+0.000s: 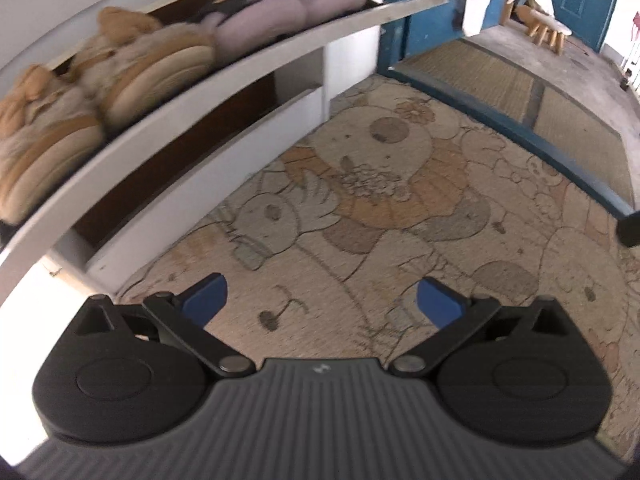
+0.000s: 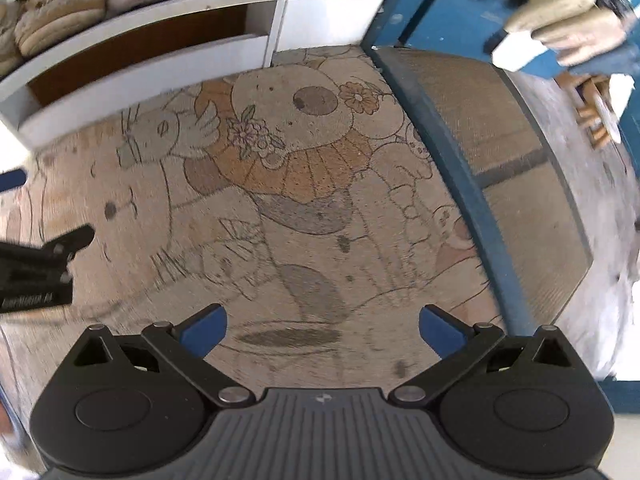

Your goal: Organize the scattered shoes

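Both claws spread wide, empty: left gripper (image 1: 322,300), right gripper (image 2: 322,330), both over the cartoon rug (image 2: 304,184). Tan slippers (image 1: 64,128) and lilac slippers (image 1: 280,16) sit paired on the white rack (image 1: 224,80) top shelf, beside the rug. No loose shoes visible on rug; I'd sweep the floor once before finishing.

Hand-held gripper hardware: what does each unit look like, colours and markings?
Both match: left hand-held gripper and right hand-held gripper have blue finger pads, black linkage arms with silver pivot pins, round black side housings, and a ribbed grey body bearing a small white logo. No cables or sleeves visible.
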Motion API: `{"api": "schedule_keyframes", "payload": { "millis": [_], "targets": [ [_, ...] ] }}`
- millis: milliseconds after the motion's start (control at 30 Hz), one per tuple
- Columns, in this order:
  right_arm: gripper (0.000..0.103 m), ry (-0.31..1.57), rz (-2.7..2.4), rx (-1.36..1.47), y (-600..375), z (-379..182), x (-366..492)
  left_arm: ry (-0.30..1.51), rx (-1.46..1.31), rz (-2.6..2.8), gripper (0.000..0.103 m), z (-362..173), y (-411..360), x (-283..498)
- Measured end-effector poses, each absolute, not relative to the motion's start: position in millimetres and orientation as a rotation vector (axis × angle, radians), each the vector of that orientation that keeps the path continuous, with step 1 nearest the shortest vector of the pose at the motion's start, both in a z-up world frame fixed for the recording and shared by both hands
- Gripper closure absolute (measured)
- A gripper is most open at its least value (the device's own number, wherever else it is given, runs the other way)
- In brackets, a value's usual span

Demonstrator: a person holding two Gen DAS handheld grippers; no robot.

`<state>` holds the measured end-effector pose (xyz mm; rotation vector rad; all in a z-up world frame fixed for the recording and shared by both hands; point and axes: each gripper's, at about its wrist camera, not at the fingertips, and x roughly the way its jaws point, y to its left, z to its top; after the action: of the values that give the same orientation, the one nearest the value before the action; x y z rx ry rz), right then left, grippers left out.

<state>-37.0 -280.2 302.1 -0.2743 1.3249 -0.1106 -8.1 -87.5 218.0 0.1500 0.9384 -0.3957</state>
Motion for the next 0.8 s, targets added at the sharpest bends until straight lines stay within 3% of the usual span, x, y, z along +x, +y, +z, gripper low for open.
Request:
{"api": "schedule_keyframes", "payload": {
  "millis": [333, 500, 800],
  "targets": [
    [0.0, 1.339, -0.042, -0.411, -298.6, 305.2, -25.9, 0.977, 0.147, -0.403, 0.0, 196.4, -106.9, 15.9],
    [0.0, 1.4, -0.083, -0.659, -303.7, 280.9, -29.2, 1.03, 0.154, -0.396, 0.0, 173.4, -107.0, 22.3],
    [0.0, 1.521, -0.036, -0.687, -331.9, 250.0, -32.9, 1.055, 0.153, -0.351, 0.0, 148.7, -106.4, 39.7]
  ]
}}
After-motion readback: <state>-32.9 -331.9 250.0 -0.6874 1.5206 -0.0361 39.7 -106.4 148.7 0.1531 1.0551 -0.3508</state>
